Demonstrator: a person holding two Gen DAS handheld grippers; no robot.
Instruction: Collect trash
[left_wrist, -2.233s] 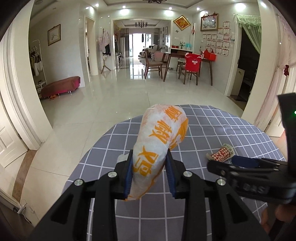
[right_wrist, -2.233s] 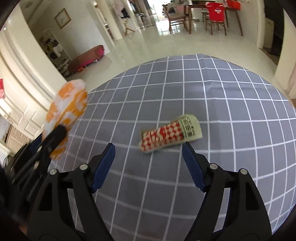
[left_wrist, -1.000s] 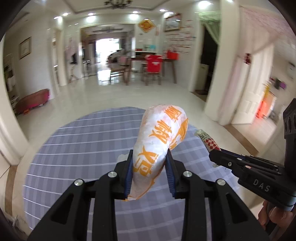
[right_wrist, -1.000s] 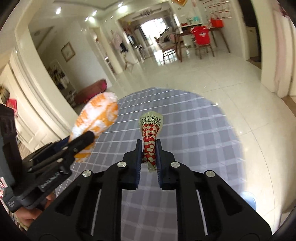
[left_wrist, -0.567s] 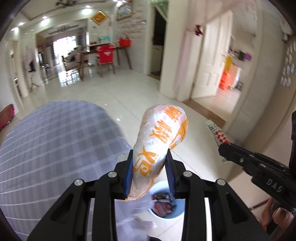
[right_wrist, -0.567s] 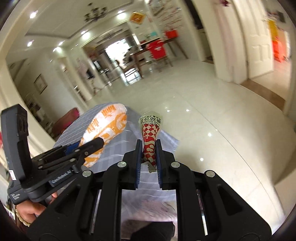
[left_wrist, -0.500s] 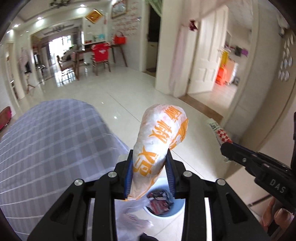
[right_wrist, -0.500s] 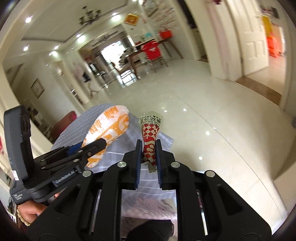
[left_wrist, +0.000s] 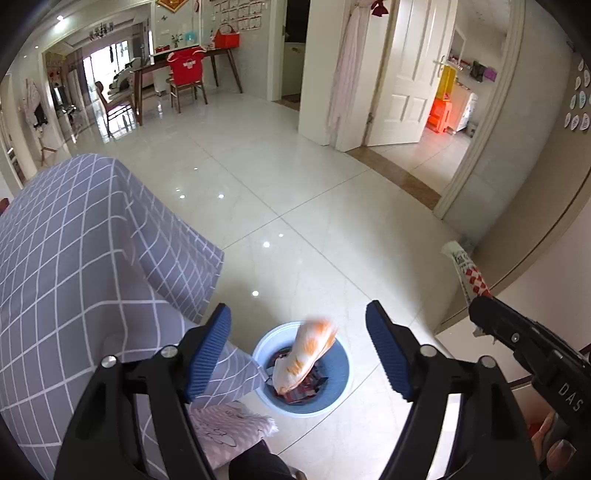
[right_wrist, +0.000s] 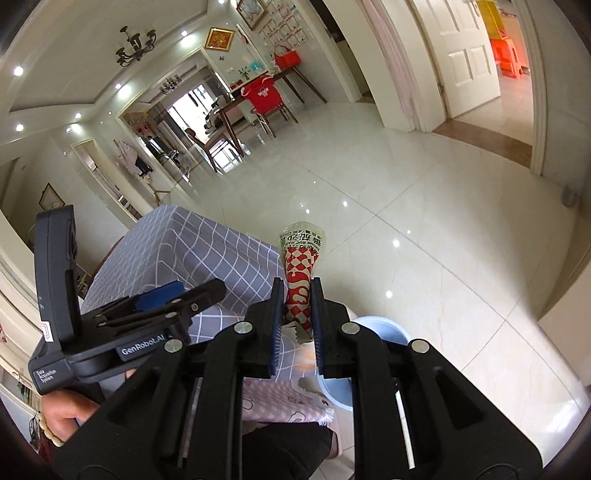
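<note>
My left gripper (left_wrist: 298, 325) is open and empty above a round blue trash bin (left_wrist: 336, 395) on the floor. The orange-and-white wrapper (left_wrist: 304, 356) is blurred, dropping into the bin onto dark trash inside. My right gripper (right_wrist: 297, 295) is shut on a red-and-white checkered cone wrapper (right_wrist: 301, 258), held upright; it also shows at the right in the left wrist view (left_wrist: 468, 271). The bin's rim (right_wrist: 388, 330) shows just beyond the right gripper, partly hidden by it.
A table with a grey grid-pattern cloth (left_wrist: 74, 258) stands at the left, its corner hanging next to the bin. Glossy white floor tiles (left_wrist: 314, 206) spread ahead. A pink patterned cloth (left_wrist: 236, 428) lies below the left gripper. An open white door (left_wrist: 402, 74) is at the back right.
Both grippers swung from over the table to over the floor bin. My left gripper has opened and let go of the orange-and-white wrapper, which drops into the bin. The right gripper still holds the cone wrapper.
</note>
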